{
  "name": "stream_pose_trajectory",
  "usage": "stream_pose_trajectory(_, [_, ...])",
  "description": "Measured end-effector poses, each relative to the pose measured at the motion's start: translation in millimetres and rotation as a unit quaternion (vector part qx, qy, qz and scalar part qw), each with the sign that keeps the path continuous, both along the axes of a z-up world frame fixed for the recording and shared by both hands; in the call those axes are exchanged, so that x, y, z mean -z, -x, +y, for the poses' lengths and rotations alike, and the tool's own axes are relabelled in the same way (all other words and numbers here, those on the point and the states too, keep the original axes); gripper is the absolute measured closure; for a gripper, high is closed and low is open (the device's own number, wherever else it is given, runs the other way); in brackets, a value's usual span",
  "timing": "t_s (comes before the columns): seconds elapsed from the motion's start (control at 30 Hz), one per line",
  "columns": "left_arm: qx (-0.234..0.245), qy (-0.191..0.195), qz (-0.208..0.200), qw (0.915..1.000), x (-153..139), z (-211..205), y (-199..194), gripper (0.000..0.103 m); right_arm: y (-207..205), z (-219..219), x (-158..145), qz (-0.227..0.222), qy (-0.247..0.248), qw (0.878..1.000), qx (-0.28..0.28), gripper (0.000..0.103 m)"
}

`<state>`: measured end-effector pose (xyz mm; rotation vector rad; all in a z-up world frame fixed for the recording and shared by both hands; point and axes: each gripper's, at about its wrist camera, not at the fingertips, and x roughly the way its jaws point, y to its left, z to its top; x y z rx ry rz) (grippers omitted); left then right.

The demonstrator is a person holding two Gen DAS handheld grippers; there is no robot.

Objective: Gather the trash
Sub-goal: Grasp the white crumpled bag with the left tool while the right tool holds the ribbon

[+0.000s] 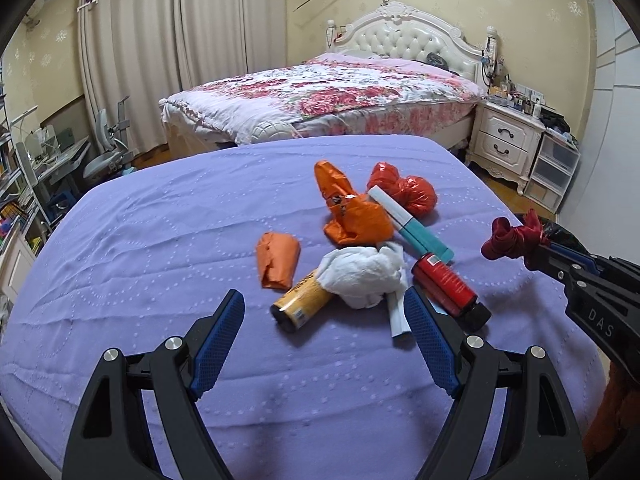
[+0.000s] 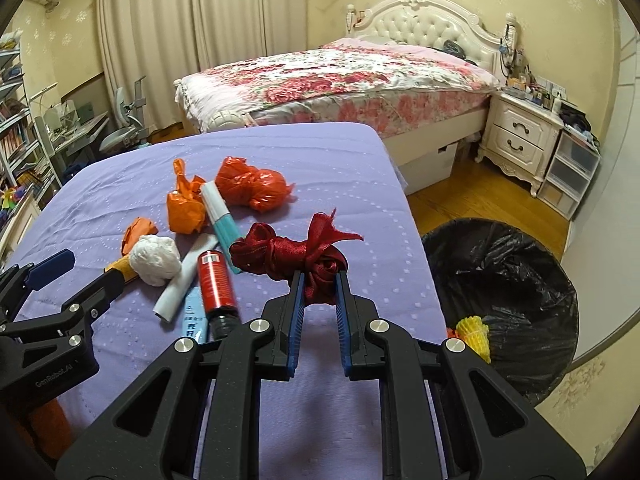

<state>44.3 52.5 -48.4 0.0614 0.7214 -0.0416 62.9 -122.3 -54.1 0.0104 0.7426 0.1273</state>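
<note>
I am working over a table covered with a purple cloth, with a bedroom behind it. My right gripper is closed tight on a bundle of dark red ribbon; the pads pinch the near end of the bundle, and the rest sticks out to the left and beyond the fingertips, lifted clear of the cloth. In the left camera that same ribbon shows at the right edge, off to the right of the pile of trash. My left gripper is wide open and holds nothing. Just past its fingertips lies the pile: a yellow can on its side between the two fingers, a wad of white tissue touching the can's far end, a red can with a black cap beside the right finger, and a white paper roll partly hidden behind that finger. Further out are a small orange wrapper, a crumpled orange bag, a white and teal tube and a red bag. On the floor to the right of the table stands a bin with a black liner, near my right gripper; a yellow foam net lies inside it.
</note>
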Motion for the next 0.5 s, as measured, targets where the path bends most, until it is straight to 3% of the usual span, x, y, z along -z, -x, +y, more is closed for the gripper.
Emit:
stream_pose_trajectory(0.2, [0.008, -0.020, 0.002, 0.9998, 6, -17, -15, 0.026, -4, -15, 7, 0.006, -0.016, 1.000, 0.007, 0.088])
stream_pose_trajectory(0.37, [0.009, -0.031, 0.014, 0.9994, 13, -25, -25, 0.038, -5, -22, 13, 0.012, -0.028, 1.000, 0.009, 0.088])
stream_pose_trajectory(0.5, [0.013, -0.037, 0.021, 0.9990, 17, -27, -28, 0.053, -6, -23, 18, 0.015, -0.033, 0.999, 0.004, 0.088])
